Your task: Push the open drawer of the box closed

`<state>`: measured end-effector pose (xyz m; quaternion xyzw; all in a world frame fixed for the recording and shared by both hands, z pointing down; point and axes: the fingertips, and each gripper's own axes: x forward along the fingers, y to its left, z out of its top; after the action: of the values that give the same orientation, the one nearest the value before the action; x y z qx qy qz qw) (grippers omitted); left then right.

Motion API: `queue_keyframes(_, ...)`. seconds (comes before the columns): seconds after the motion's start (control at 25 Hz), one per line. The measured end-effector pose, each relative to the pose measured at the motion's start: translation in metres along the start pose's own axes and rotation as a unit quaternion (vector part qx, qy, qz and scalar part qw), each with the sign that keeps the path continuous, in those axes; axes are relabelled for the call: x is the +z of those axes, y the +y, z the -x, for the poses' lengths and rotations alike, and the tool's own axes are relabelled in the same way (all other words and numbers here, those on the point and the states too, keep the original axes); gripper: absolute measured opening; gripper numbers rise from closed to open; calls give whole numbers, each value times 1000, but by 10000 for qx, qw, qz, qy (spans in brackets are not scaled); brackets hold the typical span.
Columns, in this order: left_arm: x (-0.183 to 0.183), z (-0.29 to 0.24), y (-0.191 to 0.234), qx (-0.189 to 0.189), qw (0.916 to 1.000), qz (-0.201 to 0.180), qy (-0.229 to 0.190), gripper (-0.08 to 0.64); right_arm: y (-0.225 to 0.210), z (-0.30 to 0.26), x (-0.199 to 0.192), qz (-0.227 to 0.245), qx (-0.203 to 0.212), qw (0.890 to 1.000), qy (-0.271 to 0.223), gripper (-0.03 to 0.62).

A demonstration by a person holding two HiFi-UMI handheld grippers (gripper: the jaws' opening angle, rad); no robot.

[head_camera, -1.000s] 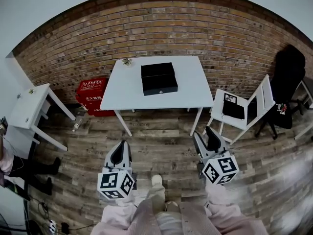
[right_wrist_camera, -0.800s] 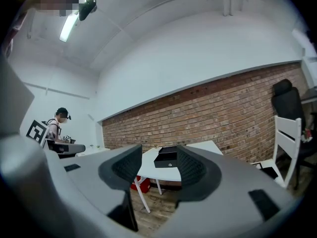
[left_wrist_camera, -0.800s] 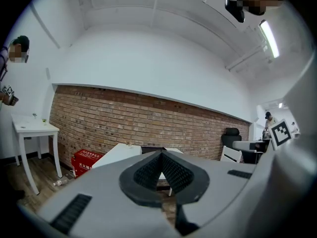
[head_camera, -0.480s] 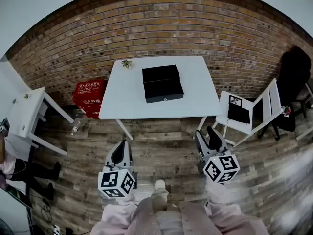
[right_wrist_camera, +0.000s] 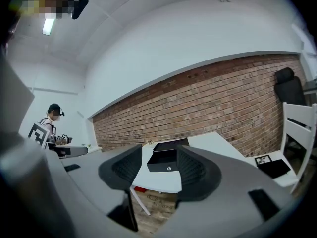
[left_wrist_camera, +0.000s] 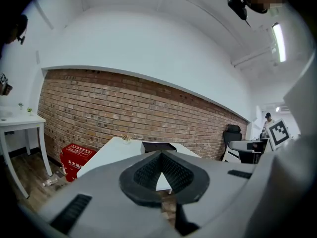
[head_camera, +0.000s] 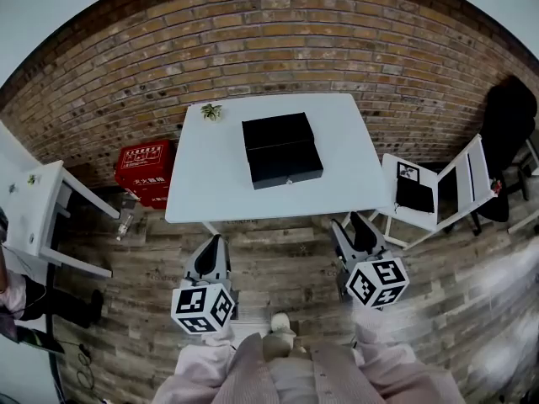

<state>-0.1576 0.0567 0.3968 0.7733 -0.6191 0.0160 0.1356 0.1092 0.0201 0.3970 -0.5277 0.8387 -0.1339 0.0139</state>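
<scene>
A black box [head_camera: 282, 150] lies on the white table [head_camera: 210, 183], with its drawer [head_camera: 288, 166] pulled out toward me. Both grippers hang over the wooden floor, short of the table's near edge and well apart from the box. The tips of my left gripper [head_camera: 216, 242] meet, with nothing between them; over them, in the left gripper view, the box [left_wrist_camera: 158, 146] shows far off. My right gripper [head_camera: 352, 228] stands open and holds nothing. Its view frames the box [right_wrist_camera: 168, 157] and the drawer front [right_wrist_camera: 167, 167] between the two pads [right_wrist_camera: 126, 170].
A small plant [head_camera: 210, 112] sits at the table's far left corner. A red crate [head_camera: 143, 171] stands left of the table by the brick wall. A white side table [head_camera: 34, 204] is further left. A white folding chair [head_camera: 442, 183] and a black office chair [head_camera: 509, 116] stand right.
The table and box have come closer and lower in the head view as I step toward them. Both grippers keep the same pose in front of me.
</scene>
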Motion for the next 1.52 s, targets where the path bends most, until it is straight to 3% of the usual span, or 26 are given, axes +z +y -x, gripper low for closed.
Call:
queue_keyframes(0.44,-15,-59,21,-278,9988,8,395,-5,-12,-57,-18,-209,-166,9995,182,201)
queue_keyframes(0.84,-32,-101,32,-266,9971,233,677,-5,-28,-99,-43,-334,-183,9976,582,201)
queue_keyframes(1.52,-84,-188,56,-61,9849,718,1575,-5,-39,-196,-109,-496,242,9820,1806,201)
